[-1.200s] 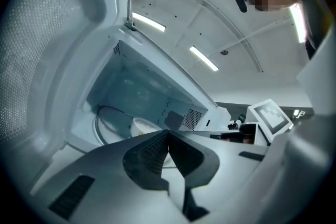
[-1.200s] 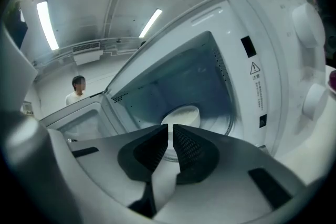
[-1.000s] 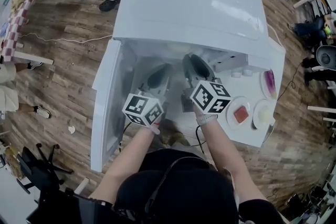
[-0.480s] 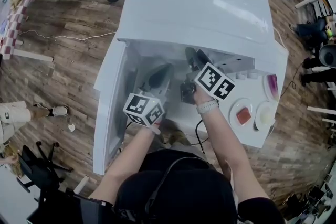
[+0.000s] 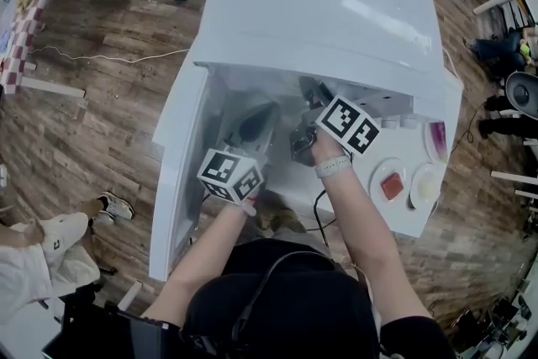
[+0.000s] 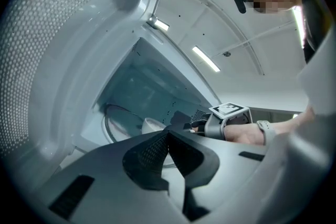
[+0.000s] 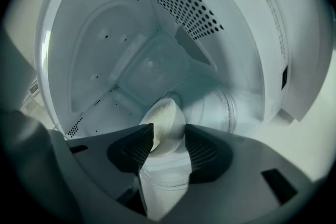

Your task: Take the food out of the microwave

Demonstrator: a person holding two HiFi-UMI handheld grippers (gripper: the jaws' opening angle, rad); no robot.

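Wood-plank floor lies round a white tabletop [image 5: 382, 219] that carries the open microwave [image 5: 319, 4]. Inside the cavity, on the glass turntable [image 7: 226, 107], sits the food: a small white bowl [image 7: 167, 120] with a pale filling. It lies straight ahead of the right claw [image 7: 169, 128]. That claw's jaws have just been opening and now stand released, one tip to each side of the bowl, with no pad visibly pressing it. The bowl is round, so no axis favours one grip. The left claw [image 6: 168, 135] is clenched on nothing and sits toward the door [image 5: 172, 181] side, farther from the bowl. The right hand looks the nearer one and probably needs only a short push forward before closing.
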